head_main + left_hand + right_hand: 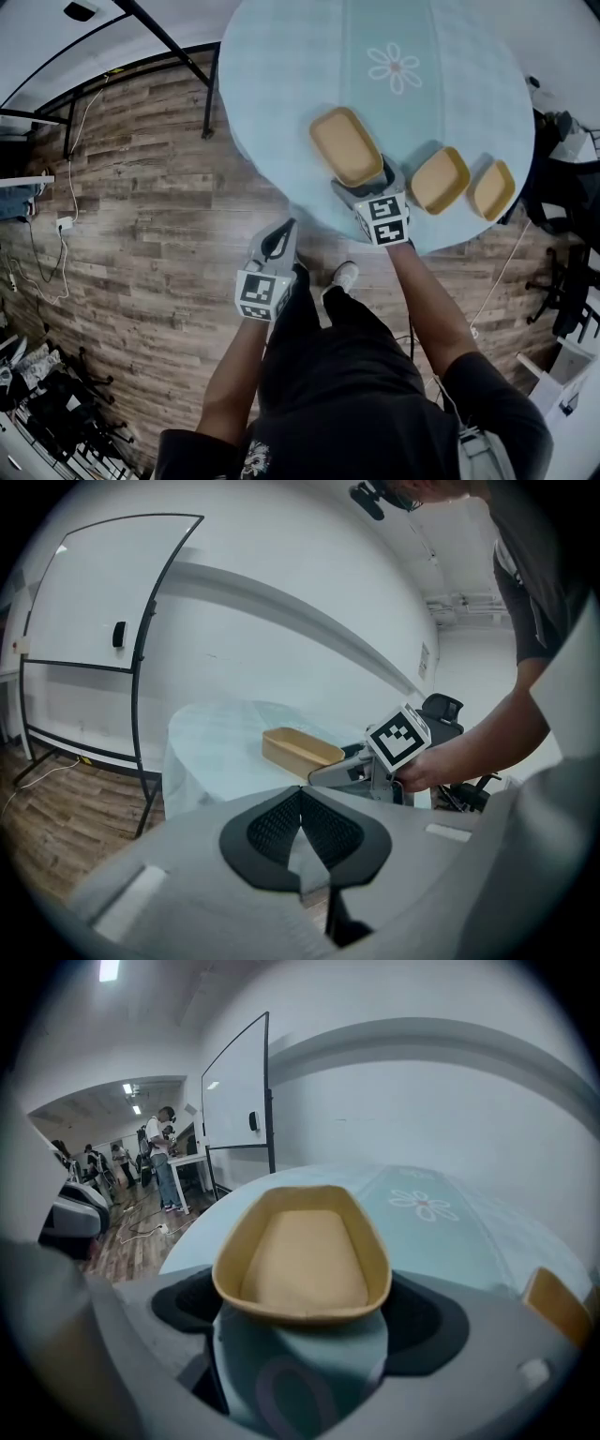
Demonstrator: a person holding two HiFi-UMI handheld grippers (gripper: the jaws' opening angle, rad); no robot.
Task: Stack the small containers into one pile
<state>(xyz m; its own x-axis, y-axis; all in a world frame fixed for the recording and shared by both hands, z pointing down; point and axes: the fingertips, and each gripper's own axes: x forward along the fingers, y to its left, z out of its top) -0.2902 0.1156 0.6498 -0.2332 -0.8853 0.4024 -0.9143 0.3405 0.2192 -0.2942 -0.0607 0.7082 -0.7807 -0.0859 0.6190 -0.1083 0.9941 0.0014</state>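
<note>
So I'm on the first pick: right gripper (pixel 300 1305) spread wide astride the near end of the biggest container (pixel 302 1251) on the table (pixel 281 66), pads seemingly not yet biting (left gripper (pixel 302 825) closed, empty, idle), so next I squeeze and lift.

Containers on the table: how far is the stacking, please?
Done: nothing yet; big container, middle container and small container lie unstacked on the table. In hand: the right gripper stands open around the big container's near end, not yet clamped. The left gripper is shut, empty, off the table. To do: stack all three into one pile.
</note>
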